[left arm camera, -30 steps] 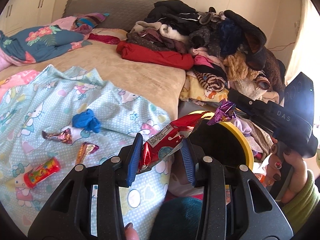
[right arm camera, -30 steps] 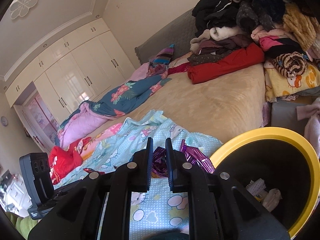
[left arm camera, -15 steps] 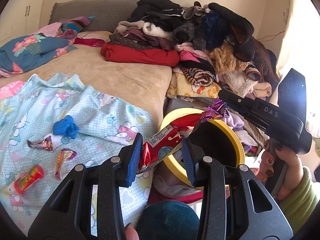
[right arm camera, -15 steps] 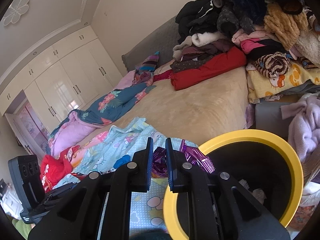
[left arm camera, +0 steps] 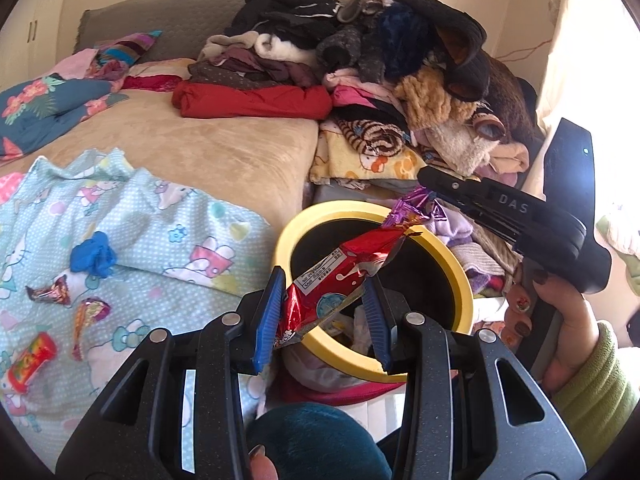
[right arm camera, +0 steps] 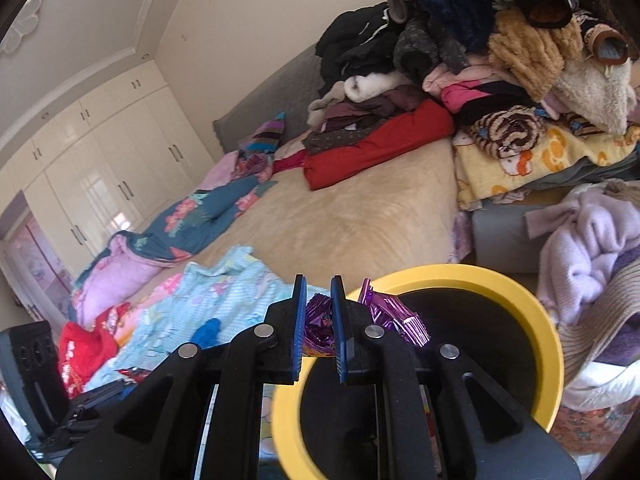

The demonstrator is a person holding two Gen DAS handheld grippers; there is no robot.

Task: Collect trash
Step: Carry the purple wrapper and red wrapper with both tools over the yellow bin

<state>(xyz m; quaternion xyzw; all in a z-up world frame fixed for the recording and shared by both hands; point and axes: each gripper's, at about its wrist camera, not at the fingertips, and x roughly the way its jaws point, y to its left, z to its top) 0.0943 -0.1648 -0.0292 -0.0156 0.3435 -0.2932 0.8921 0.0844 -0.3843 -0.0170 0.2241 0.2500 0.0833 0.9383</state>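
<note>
Bin (left arm camera: 464, 280) contents mostly hidden behind red wrapper (left arm camera: 332, 284)

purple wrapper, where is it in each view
Left wrist view: purple wrapper right of centre, above the yellow bin, pinched by the right gripper.
Right wrist view: purple wrapper low centre, between the pads.
Shared landmark: the red garment on the bed.

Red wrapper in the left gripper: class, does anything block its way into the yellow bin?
Nothing visible does. The red wrapper already hangs over the open mouth of the yellow bin, clamped in the left gripper.
</note>
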